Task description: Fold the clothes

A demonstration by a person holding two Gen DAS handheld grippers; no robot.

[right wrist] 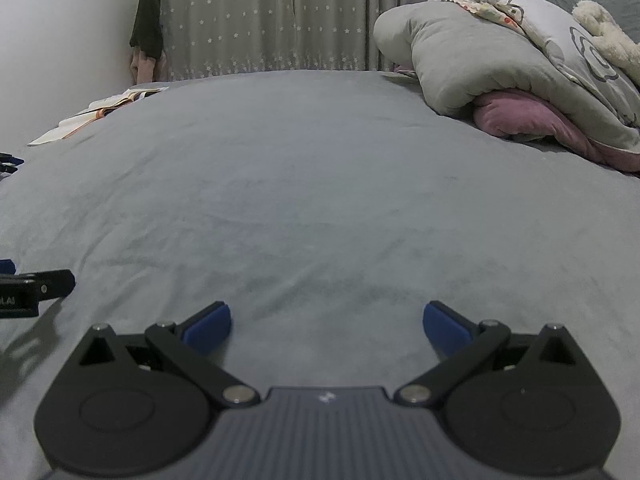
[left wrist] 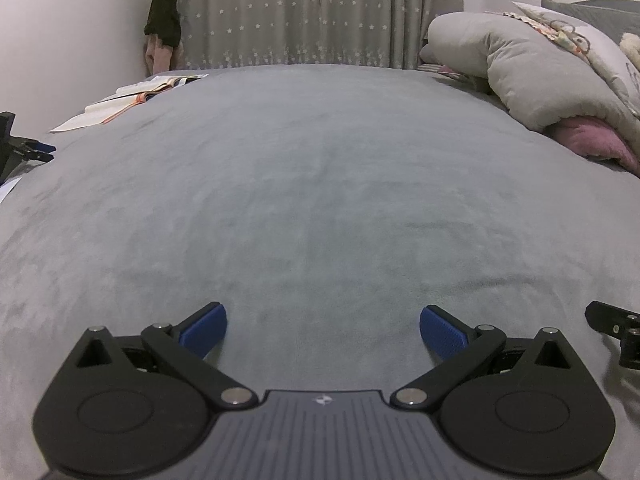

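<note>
No loose garment lies on the wide grey plush bedspread; the only clothing in sight is a dark garment hanging in the far left corner by the star-patterned grey curtain. The left gripper hovers low over the spread, blue pads wide apart, empty. The right gripper does likewise. Open book far left, bundled grey quilt at right.
</note>
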